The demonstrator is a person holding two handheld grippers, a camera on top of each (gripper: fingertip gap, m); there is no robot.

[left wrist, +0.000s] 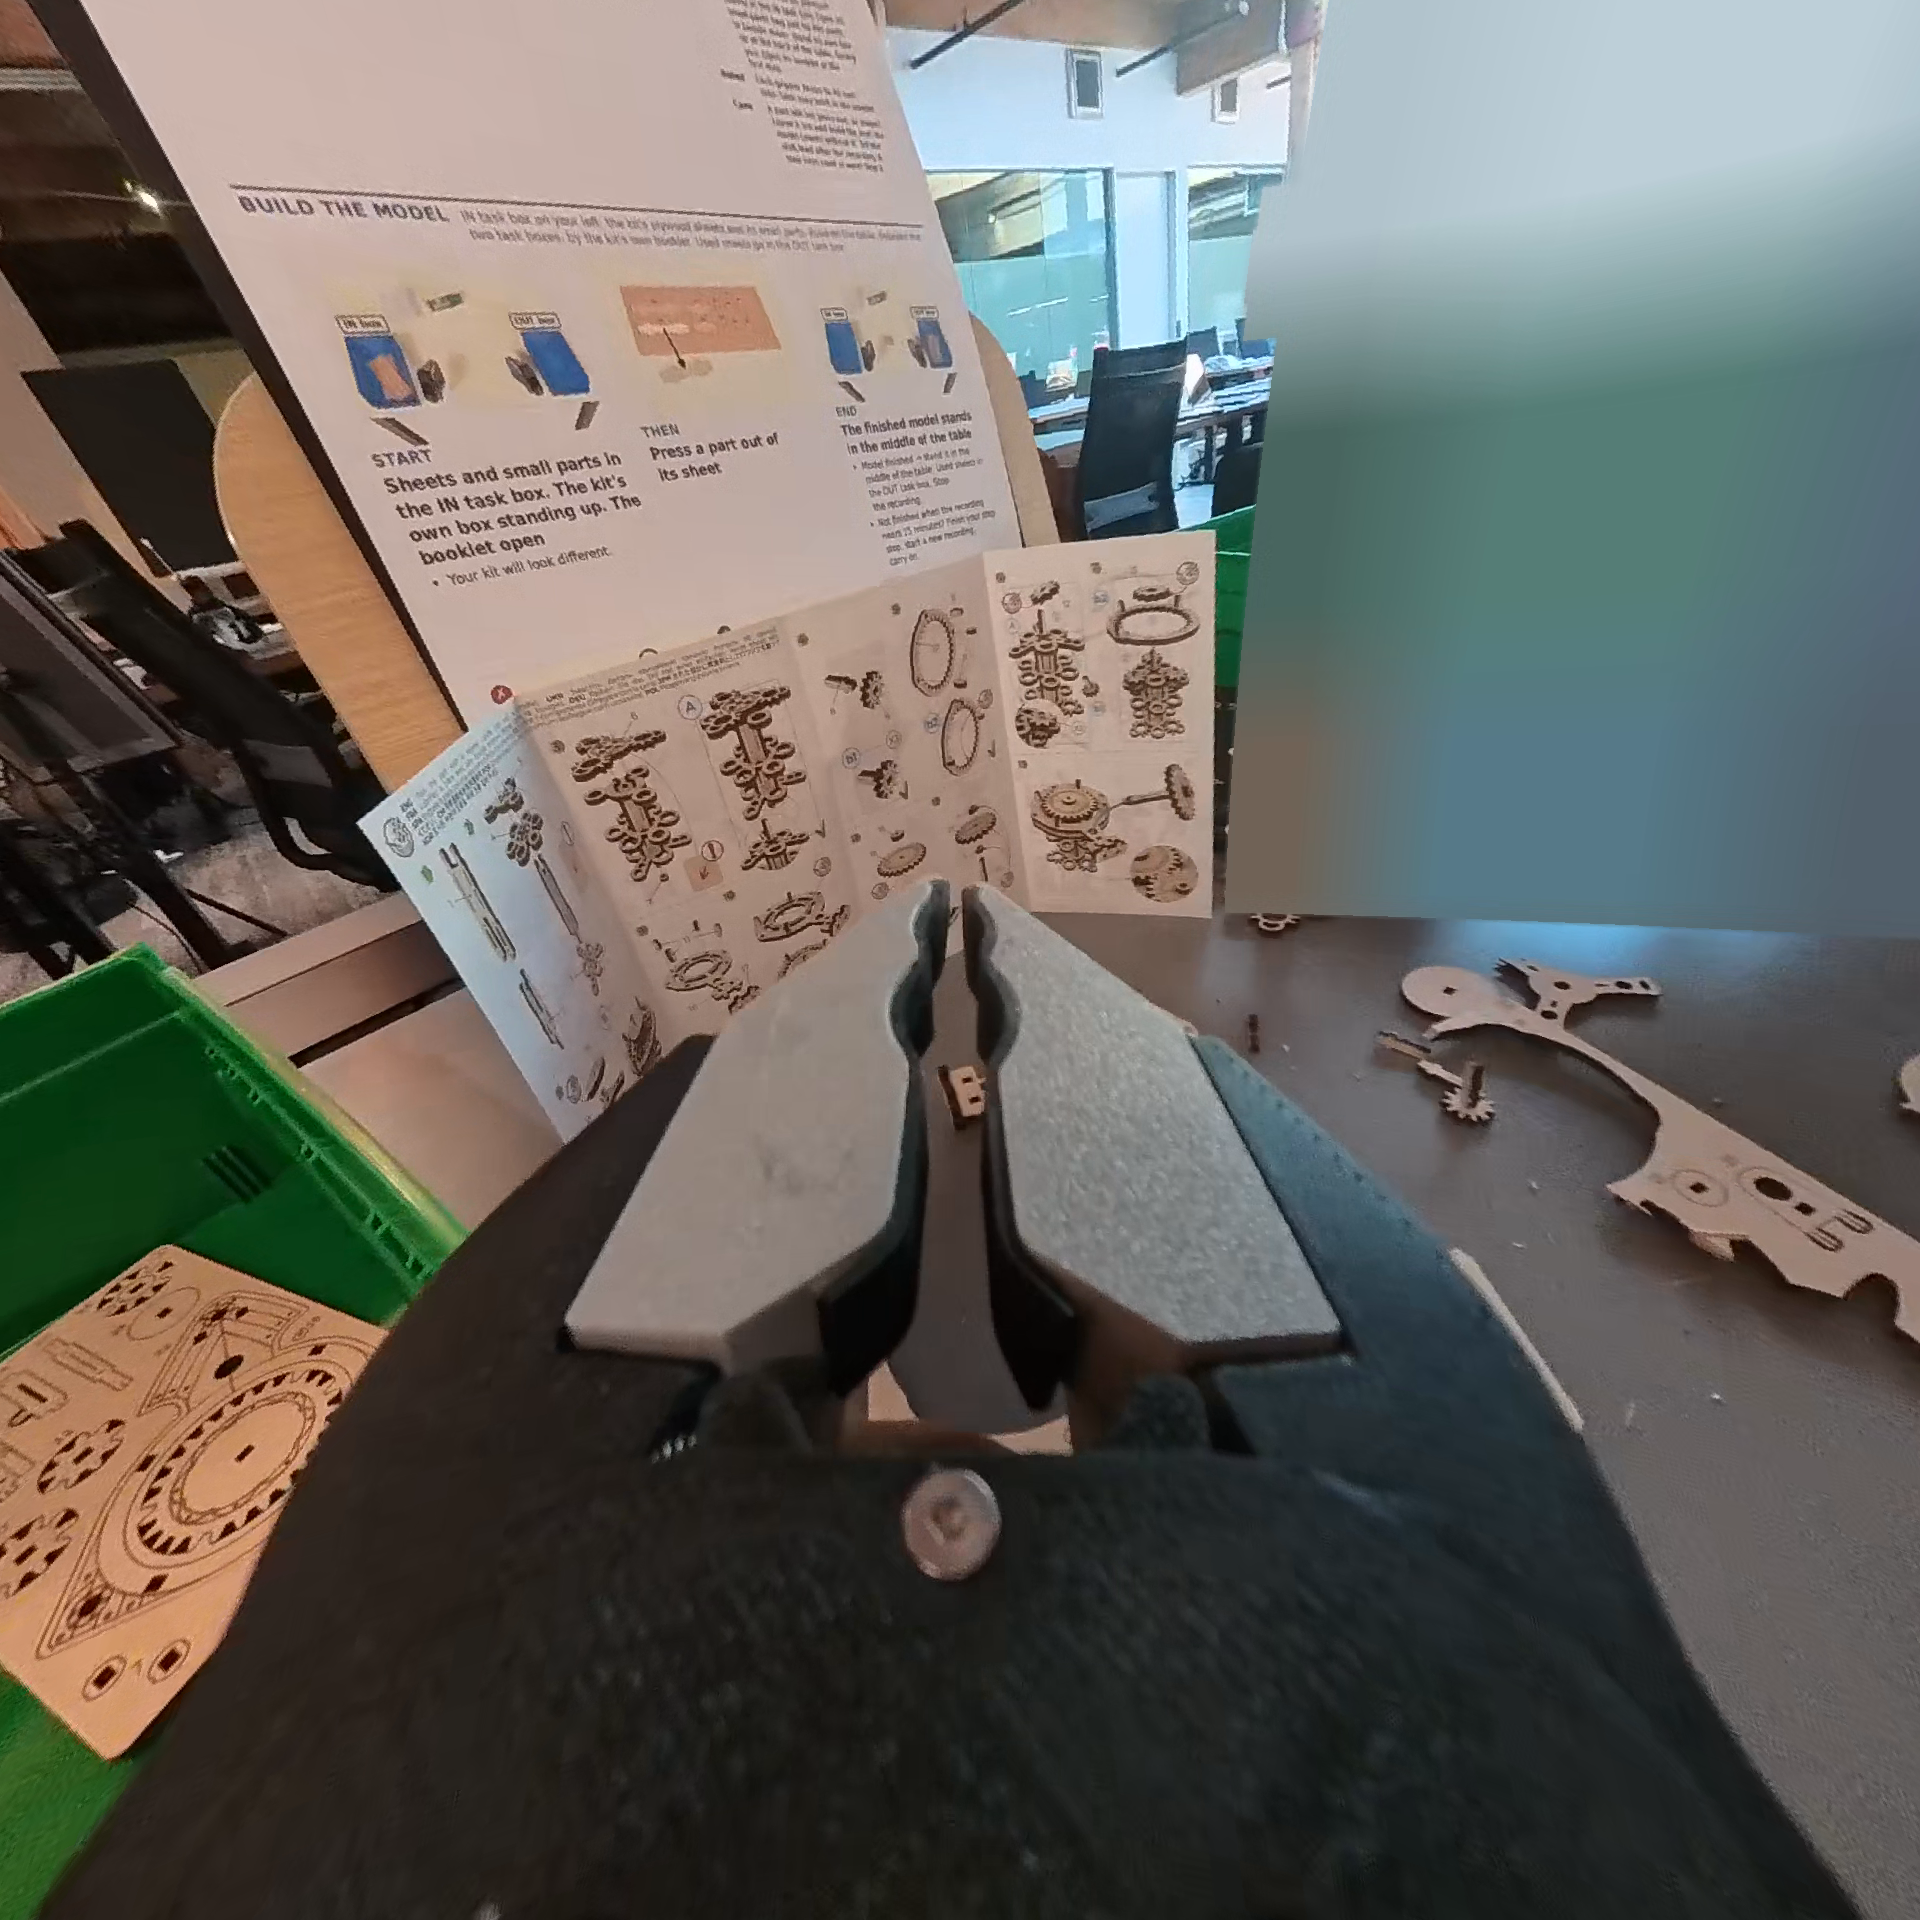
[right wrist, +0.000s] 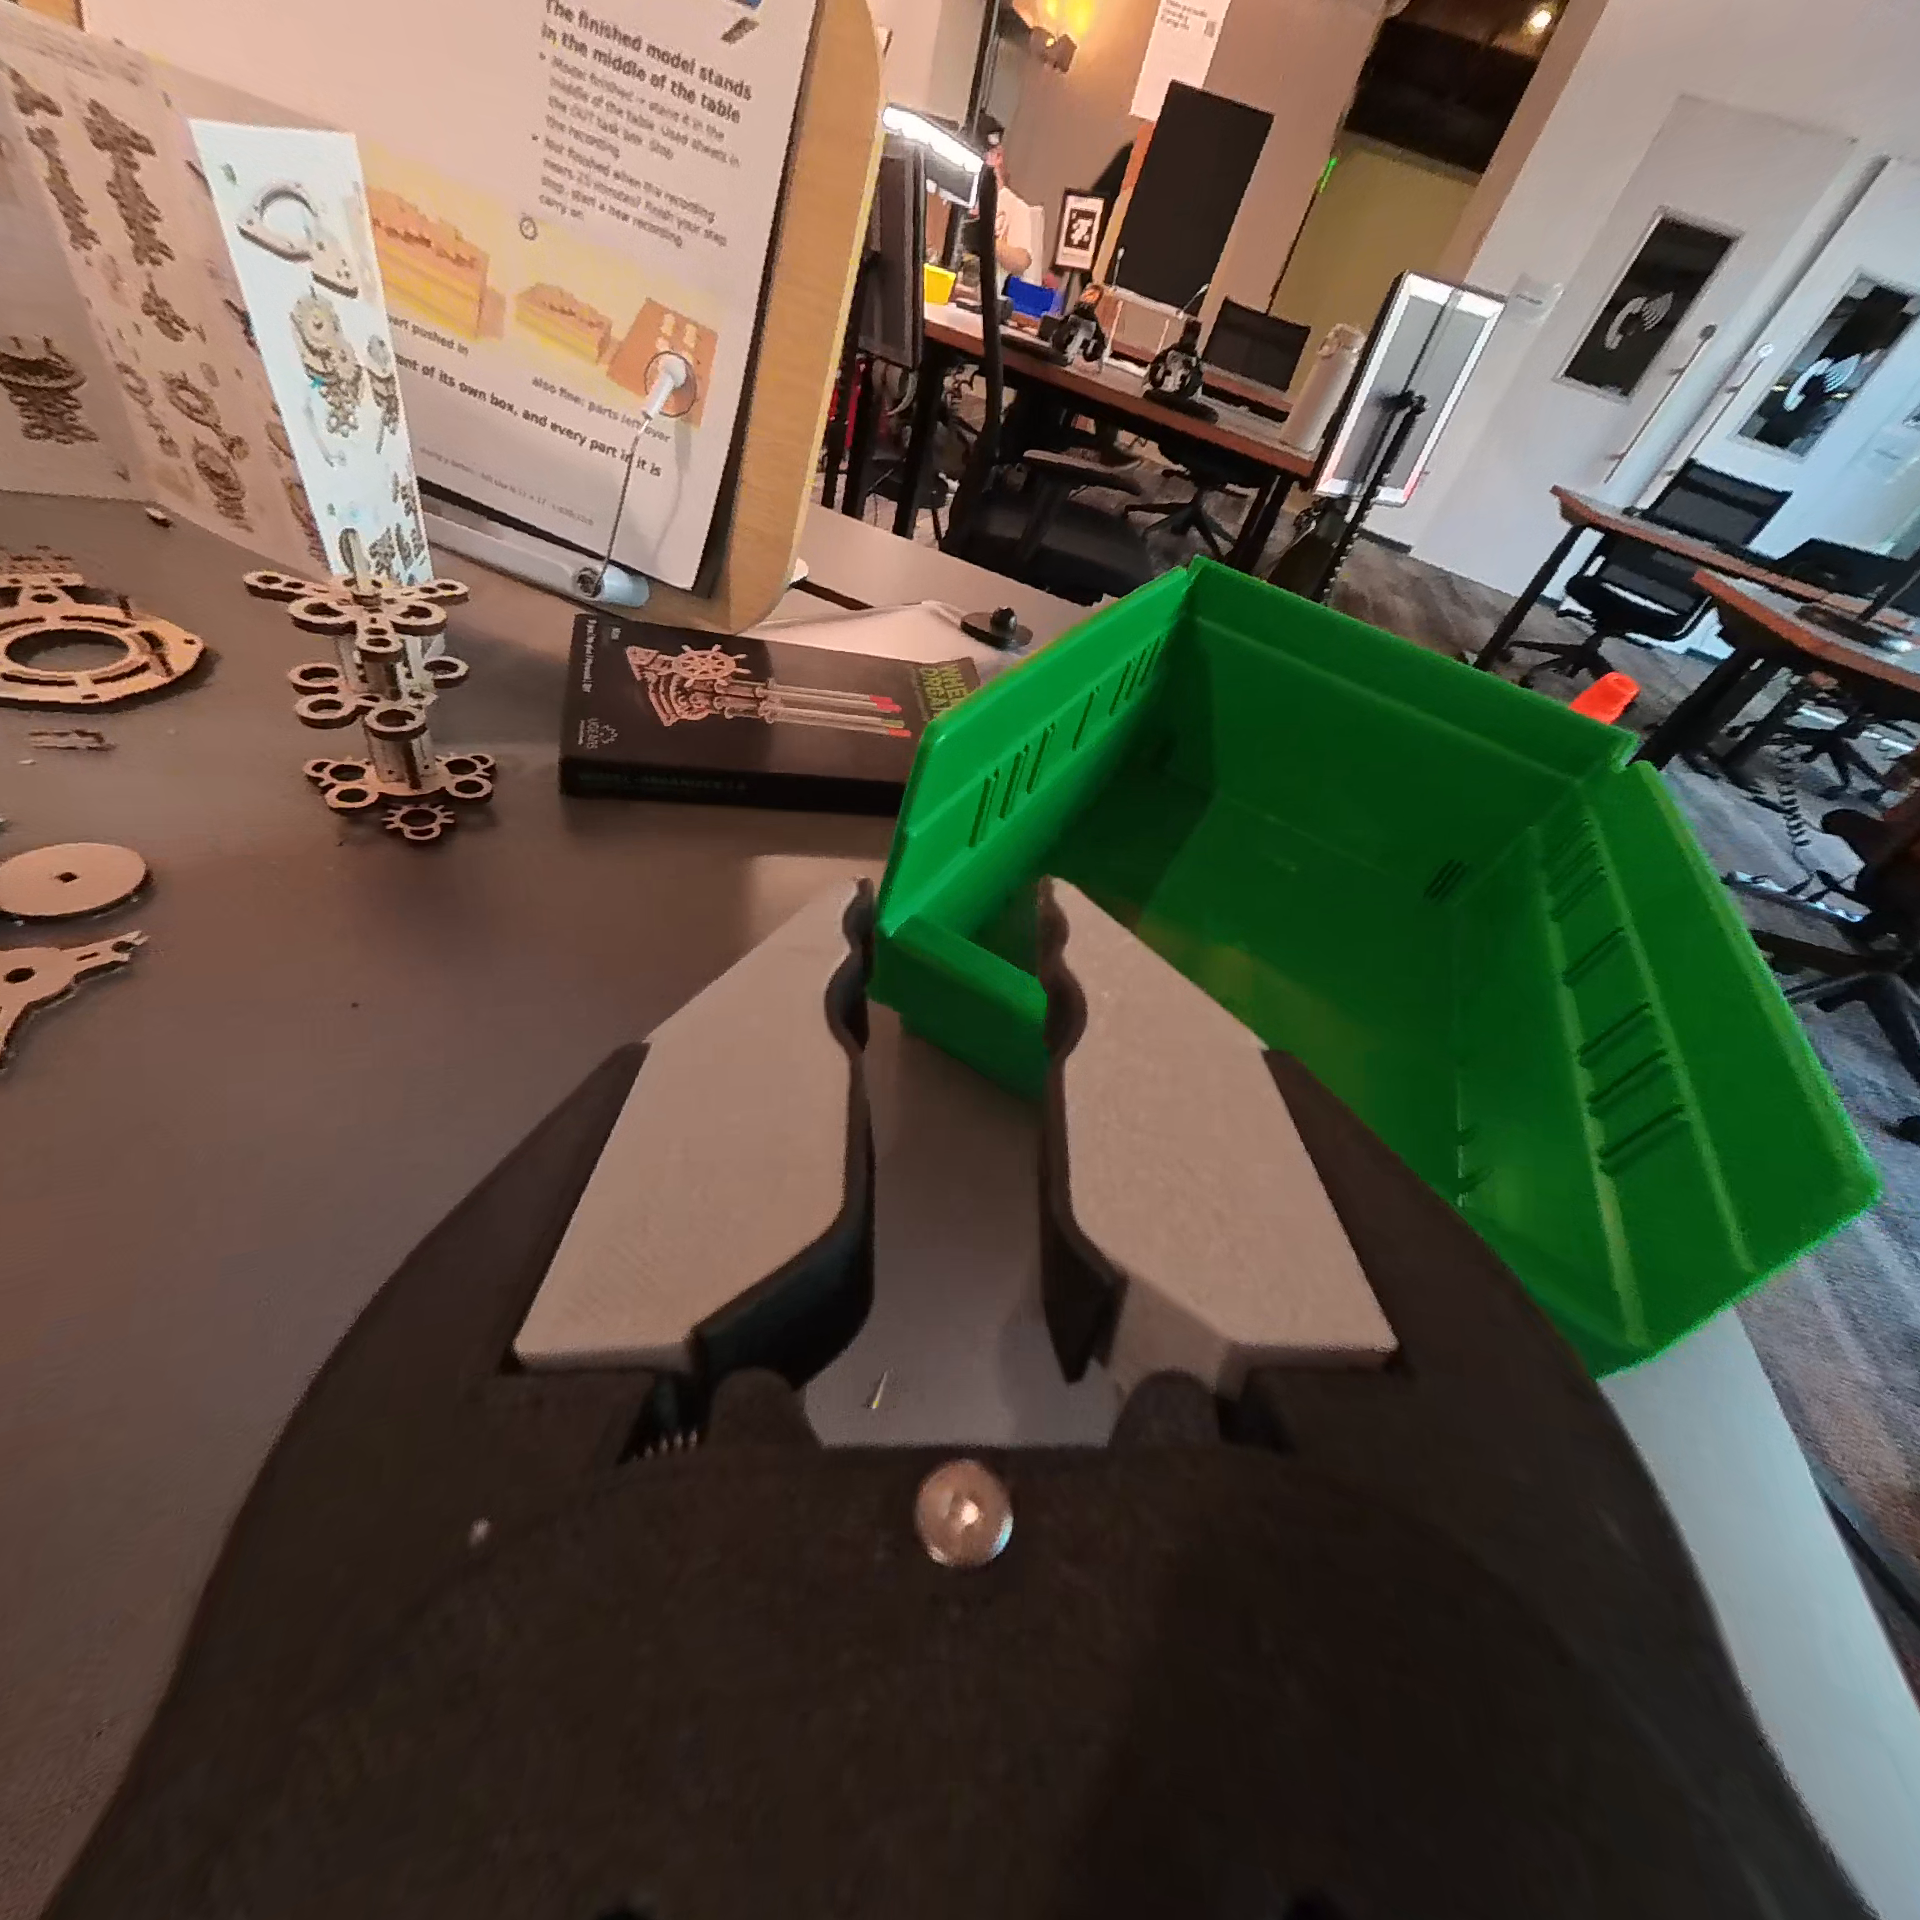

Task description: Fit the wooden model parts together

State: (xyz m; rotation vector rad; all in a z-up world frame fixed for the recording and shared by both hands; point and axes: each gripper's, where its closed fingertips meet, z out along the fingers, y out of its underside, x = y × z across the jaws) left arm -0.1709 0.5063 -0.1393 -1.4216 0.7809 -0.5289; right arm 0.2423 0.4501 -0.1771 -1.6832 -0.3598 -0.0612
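My left gripper (left wrist: 956,902) is shut, its tips almost touching, with a small notched wooden part (left wrist: 961,1093) sitting in the gap between its pads, held above the dark table (left wrist: 1714,1455). A leftover cut-out wooden sheet piece (left wrist: 1704,1174) and a tiny gear on a pin (left wrist: 1460,1091) lie on the table to its right. My right gripper (right wrist: 953,899) is open and empty, over the near rim of a green bin (right wrist: 1351,935). A built wooden stack of looped tiers (right wrist: 384,696) stands upright on the table to its left, with a wooden ring plate (right wrist: 83,649) and a disc (right wrist: 68,878) nearby.
A green bin (left wrist: 156,1122) at the left holds an uncut plywood sheet (left wrist: 156,1475). The open booklet (left wrist: 831,779) leans against the instruction board (left wrist: 623,364) at the back. The black kit box (right wrist: 748,717) lies beside the right bin. The table edge (right wrist: 1683,1475) runs on the right.
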